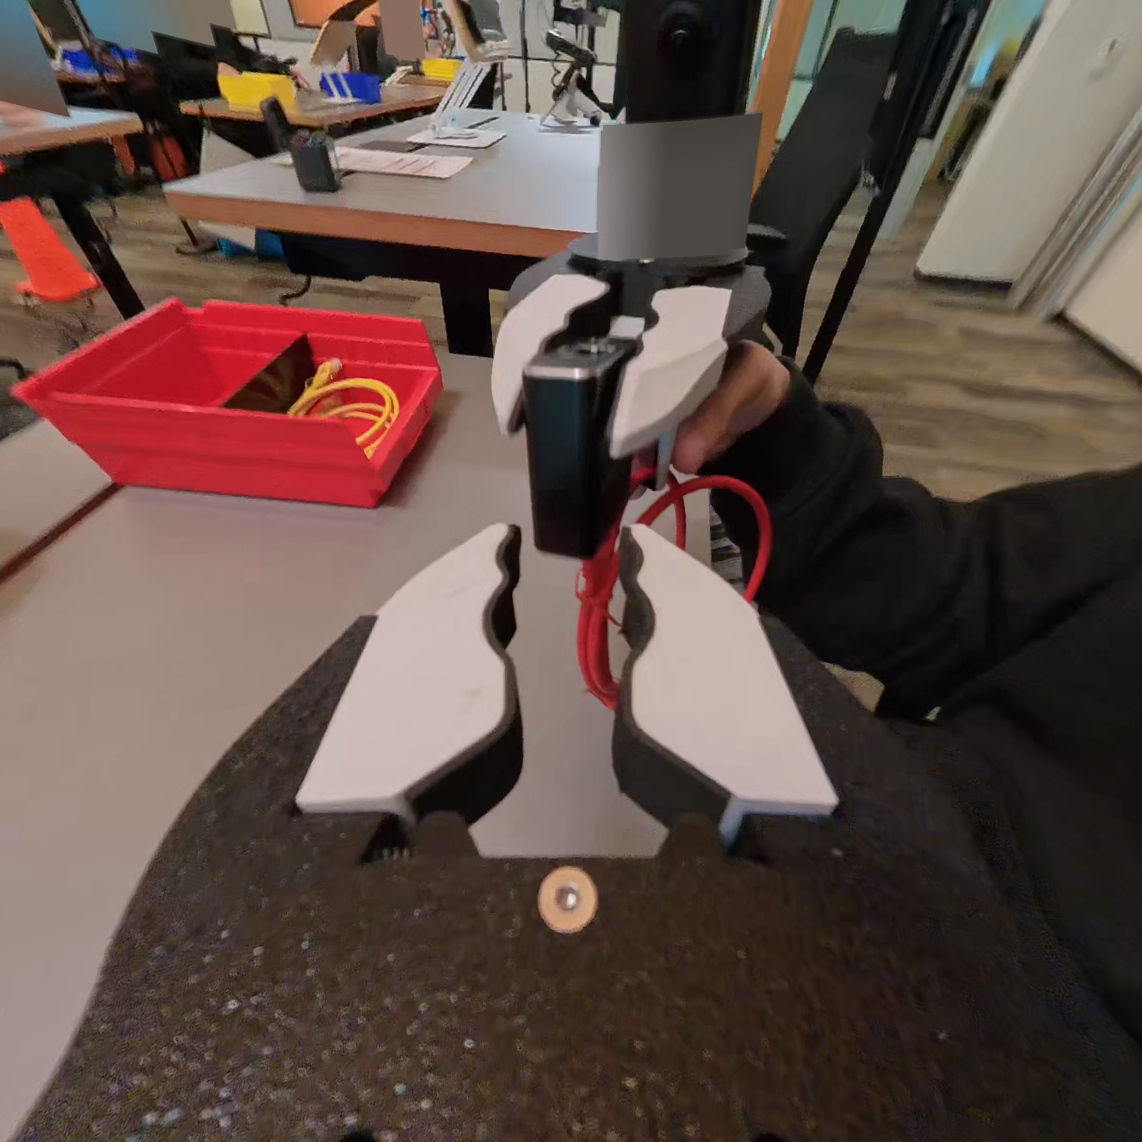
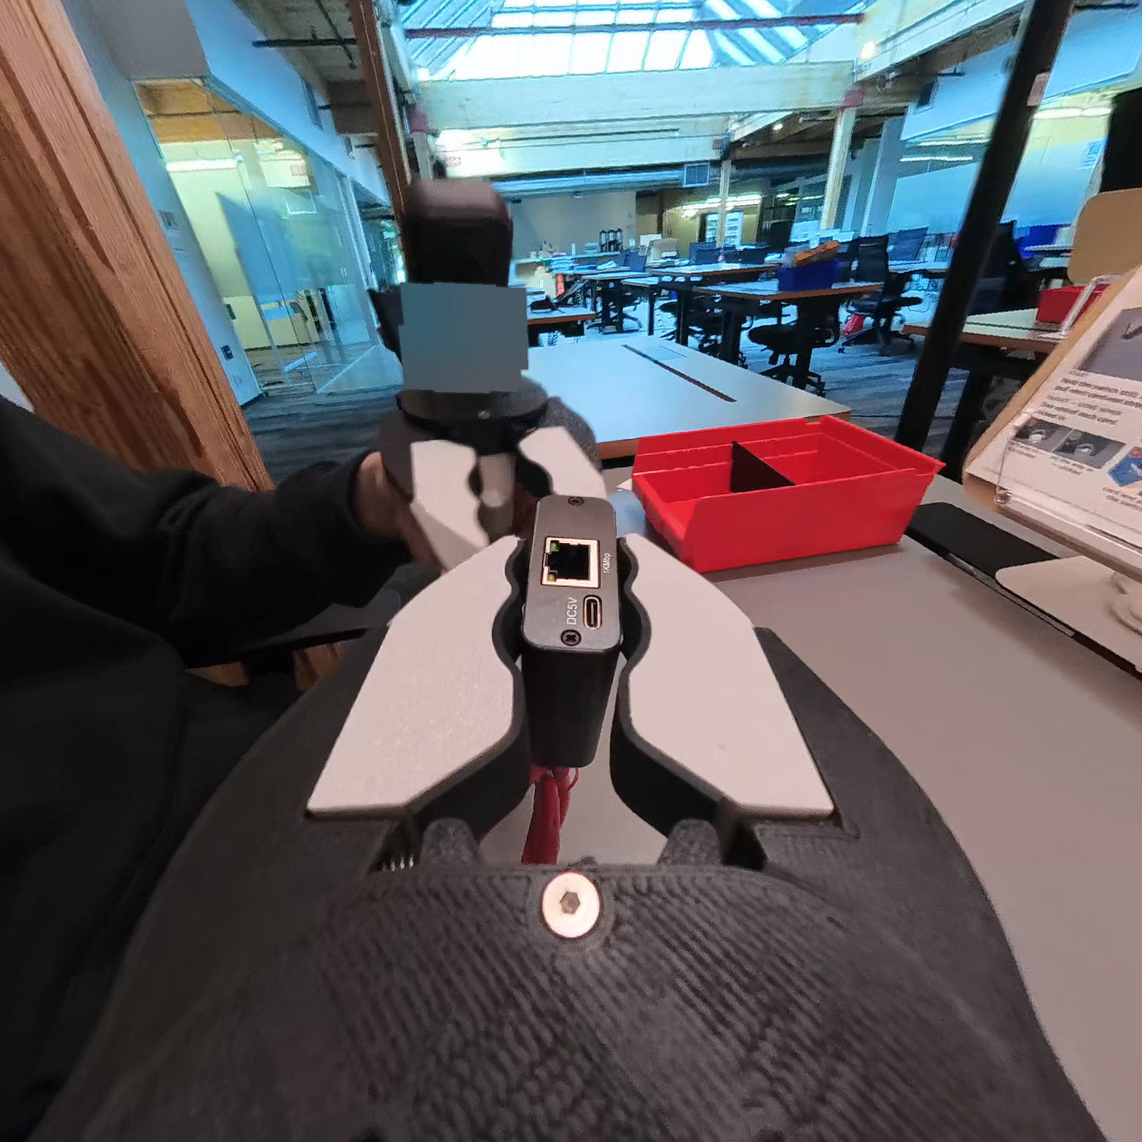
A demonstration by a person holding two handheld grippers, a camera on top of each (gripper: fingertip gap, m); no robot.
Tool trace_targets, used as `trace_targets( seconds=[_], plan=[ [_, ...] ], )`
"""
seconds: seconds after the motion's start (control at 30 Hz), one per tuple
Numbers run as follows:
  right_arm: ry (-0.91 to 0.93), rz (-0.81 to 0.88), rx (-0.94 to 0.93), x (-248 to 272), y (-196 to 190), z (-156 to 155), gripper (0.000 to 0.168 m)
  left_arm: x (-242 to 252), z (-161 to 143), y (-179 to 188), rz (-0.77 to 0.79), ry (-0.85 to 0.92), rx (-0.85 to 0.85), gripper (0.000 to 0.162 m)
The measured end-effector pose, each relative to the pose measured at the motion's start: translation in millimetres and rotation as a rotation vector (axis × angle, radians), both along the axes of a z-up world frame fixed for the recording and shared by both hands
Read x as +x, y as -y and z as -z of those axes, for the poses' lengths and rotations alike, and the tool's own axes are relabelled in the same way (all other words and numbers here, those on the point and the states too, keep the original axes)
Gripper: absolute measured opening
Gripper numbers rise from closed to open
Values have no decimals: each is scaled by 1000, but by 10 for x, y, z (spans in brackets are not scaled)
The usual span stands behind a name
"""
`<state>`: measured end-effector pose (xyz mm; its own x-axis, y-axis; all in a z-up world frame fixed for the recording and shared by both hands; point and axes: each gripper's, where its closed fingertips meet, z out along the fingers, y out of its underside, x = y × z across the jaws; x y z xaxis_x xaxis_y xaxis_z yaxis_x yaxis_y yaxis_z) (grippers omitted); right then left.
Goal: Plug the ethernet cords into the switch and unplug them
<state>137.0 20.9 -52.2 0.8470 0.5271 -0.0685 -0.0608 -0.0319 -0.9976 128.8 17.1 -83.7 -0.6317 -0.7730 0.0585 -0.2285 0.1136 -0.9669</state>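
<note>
My right gripper (image 2: 571,550) is shut on a small black switch (image 2: 571,618), held upright above the table with its ethernet port facing the camera and empty. In the left wrist view the right gripper (image 1: 565,432) and the switch (image 1: 565,469) hang just past my left gripper (image 1: 571,537), which is open and empty. A red ethernet cord (image 1: 593,630) loops below the switch, beside my left gripper's right finger; I cannot tell whether it is plugged in. It also shows under the switch in the right wrist view (image 2: 550,809). A yellow cord (image 1: 352,401) lies coiled in a red bin (image 1: 247,457).
The red bin (image 2: 772,494) stands on the grey table (image 1: 185,587) and has a black divider. A clear stand with an instruction sheet (image 2: 1063,432) is at the right. A person's dark sleeves hold both grippers. Other desks and chairs stand behind. My two grippers' fingertips are within a few centimetres of each other.
</note>
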Motion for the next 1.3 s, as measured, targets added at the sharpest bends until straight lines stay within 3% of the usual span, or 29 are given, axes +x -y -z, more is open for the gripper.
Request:
trace_targets(
  seconds=[0.17, 0.23, 0.3, 0.53, 0.7, 0.8, 0.9, 1.0, 1.07, 1.3],
  plan=[
    [86, -57, 43, -241, -5, -41, 27, 10, 8, 180, 115, -60, 95, 43],
    [89, -71, 56, -306, 1, -77, 27, 13, 21, 259, 149, -39, 141, 27],
    [94, -82, 66, -344, 6, -89, 27, 39, 27, 287, 150, -12, 181, 28],
    [48, -46, 79, -244, -5, -117, 29, 56, -31, 287, 154, -33, 8, 25],
    [-36, 69, 117, 66, 97, -205, 31, 77, -242, 26, 78, 42, -185, 25],
    [-130, 33, 109, 73, 163, -259, 33, 114, -311, -144, -16, 90, -181, 25],
    [-69, 64, 43, 62, 77, -119, 43, 128, -421, -221, -84, 157, -143, 25],
    [-7, 82, 16, 7, -65, 0, 55, 134, -447, -182, -85, 172, -93, 25],
    [-4, -8, 32, -151, -101, 33, 63, 124, -451, -103, -47, 174, -94, 25],
    [-89, -93, 91, -239, -210, 66, 45, 154, -444, -56, -21, 171, -142, 25]
  ],
)
